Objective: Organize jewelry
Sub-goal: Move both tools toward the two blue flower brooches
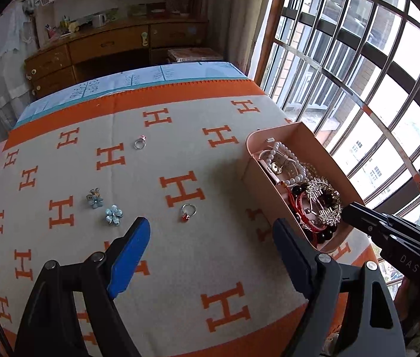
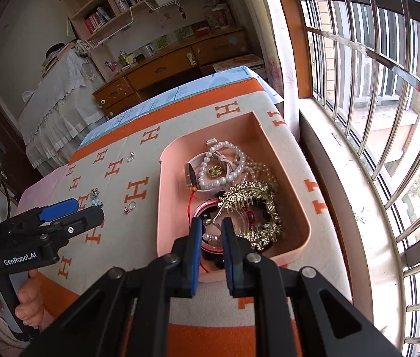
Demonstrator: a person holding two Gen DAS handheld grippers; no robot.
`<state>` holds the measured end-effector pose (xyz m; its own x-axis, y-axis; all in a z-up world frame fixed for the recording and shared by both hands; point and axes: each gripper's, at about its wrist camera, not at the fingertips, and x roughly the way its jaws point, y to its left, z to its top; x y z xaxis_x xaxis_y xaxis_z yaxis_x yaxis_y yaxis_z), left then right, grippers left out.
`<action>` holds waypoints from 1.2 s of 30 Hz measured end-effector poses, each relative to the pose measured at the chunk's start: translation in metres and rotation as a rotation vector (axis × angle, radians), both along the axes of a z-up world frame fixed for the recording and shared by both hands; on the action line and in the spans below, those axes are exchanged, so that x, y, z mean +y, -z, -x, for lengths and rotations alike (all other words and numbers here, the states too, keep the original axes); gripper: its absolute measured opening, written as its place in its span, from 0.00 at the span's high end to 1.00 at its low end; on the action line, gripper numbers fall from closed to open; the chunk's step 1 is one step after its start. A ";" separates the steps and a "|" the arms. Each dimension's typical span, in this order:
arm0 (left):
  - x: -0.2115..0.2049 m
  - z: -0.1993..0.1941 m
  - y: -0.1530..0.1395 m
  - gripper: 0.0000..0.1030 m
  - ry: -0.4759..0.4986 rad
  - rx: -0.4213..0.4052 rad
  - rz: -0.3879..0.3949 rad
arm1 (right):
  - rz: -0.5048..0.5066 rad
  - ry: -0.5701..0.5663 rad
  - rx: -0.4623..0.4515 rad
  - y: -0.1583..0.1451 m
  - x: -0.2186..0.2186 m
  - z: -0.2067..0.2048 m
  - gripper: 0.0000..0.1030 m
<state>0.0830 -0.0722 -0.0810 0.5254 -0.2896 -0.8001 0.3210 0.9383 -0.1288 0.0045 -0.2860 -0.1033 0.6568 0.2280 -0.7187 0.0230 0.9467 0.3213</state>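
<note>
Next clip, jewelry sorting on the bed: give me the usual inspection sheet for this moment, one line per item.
Surface: blanket with orange H pattern, spread flat.
Job's things: pink box holding pearl bracelet, gold hair comb and red and dark beads; on the blanket, two blue flower clips, ring with red stone, ring with pink stone.
Clutter: nothing seen on the blanket.
Grippers: left gripper open above the blanket near the red-stone ring; right gripper over the box's near end, jaws narrowly apart, nothing clearly gripped.
Cables: nothing clearly seen.
Surroundings: barred window on the right, wooden desk and shelves behind.
</note>
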 end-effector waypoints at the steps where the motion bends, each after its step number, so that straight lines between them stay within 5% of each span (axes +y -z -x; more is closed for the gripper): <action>1: 0.004 0.003 -0.004 0.20 -0.008 -0.015 -0.001 | 0.002 -0.002 -0.004 -0.002 0.002 0.002 0.87; 13: 0.092 0.014 -0.051 0.19 -0.200 -0.126 0.004 | 0.106 -0.094 -0.088 -0.036 0.053 0.000 0.87; 17: 0.130 0.015 -0.066 0.03 -0.295 -0.168 -0.002 | 0.104 -0.184 -0.096 -0.048 0.080 -0.016 0.87; 20: 0.153 0.014 -0.070 0.01 -0.351 -0.187 -0.017 | 0.102 -0.254 -0.095 -0.053 0.103 -0.030 0.87; 22: 0.164 0.010 -0.069 0.01 -0.370 -0.179 -0.024 | 0.096 -0.304 -0.088 -0.053 0.118 -0.040 0.74; 25: 0.174 0.003 -0.063 0.01 -0.379 -0.162 -0.032 | 0.113 -0.378 -0.093 -0.047 0.143 -0.052 0.57; 36: 0.174 -0.032 -0.012 0.01 -0.342 -0.088 -0.079 | 0.241 -0.597 0.006 0.022 0.220 -0.103 0.57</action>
<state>0.1155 0.1022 -0.0694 0.6492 -0.0246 -0.7602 -0.0063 0.9993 -0.0378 0.1076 -0.0660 -0.1255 0.4621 0.3847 -0.7990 -0.5294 0.8425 0.0995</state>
